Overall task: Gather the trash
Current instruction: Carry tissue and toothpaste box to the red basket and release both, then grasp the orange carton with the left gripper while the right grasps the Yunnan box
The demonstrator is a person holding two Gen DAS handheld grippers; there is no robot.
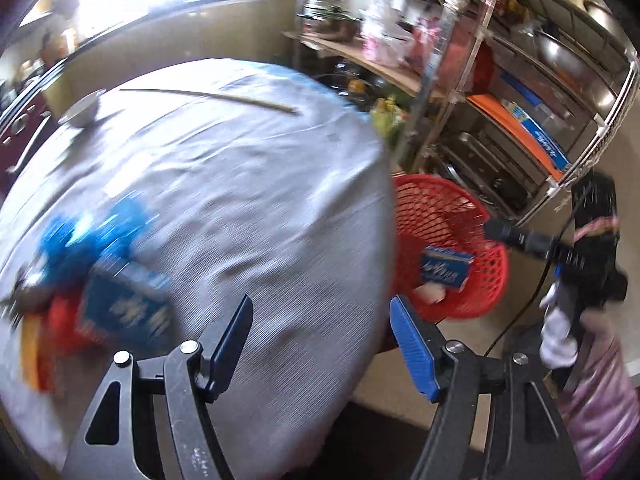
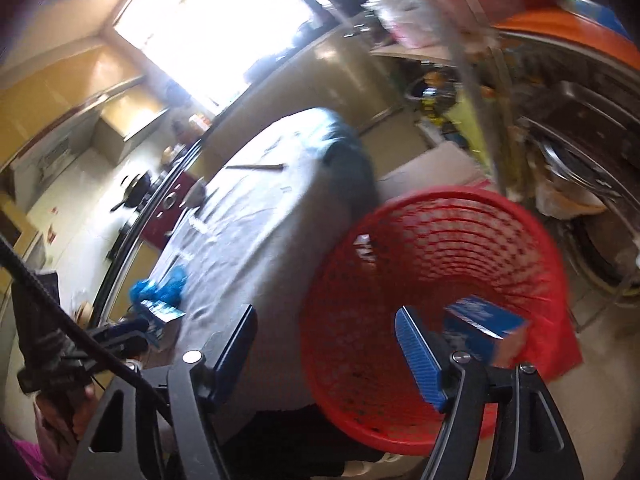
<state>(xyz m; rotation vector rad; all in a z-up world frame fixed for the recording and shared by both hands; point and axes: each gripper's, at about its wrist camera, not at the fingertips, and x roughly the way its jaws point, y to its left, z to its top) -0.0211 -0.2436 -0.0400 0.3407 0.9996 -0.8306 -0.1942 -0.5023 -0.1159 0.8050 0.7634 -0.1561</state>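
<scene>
Trash is lying in two places: a blue printed carton (image 2: 486,326) is sitting inside the red mesh plastic basket (image 2: 432,248) beside the grey-clothed desk (image 1: 240,208), under the released, empty right claw (image 2: 326,354), while the left claw (image 1: 322,346), also spread and empty, is hanging over the desk edge near the remaining blue carton (image 1: 124,308) and crumpled blue wrapper (image 1: 88,236).
</scene>
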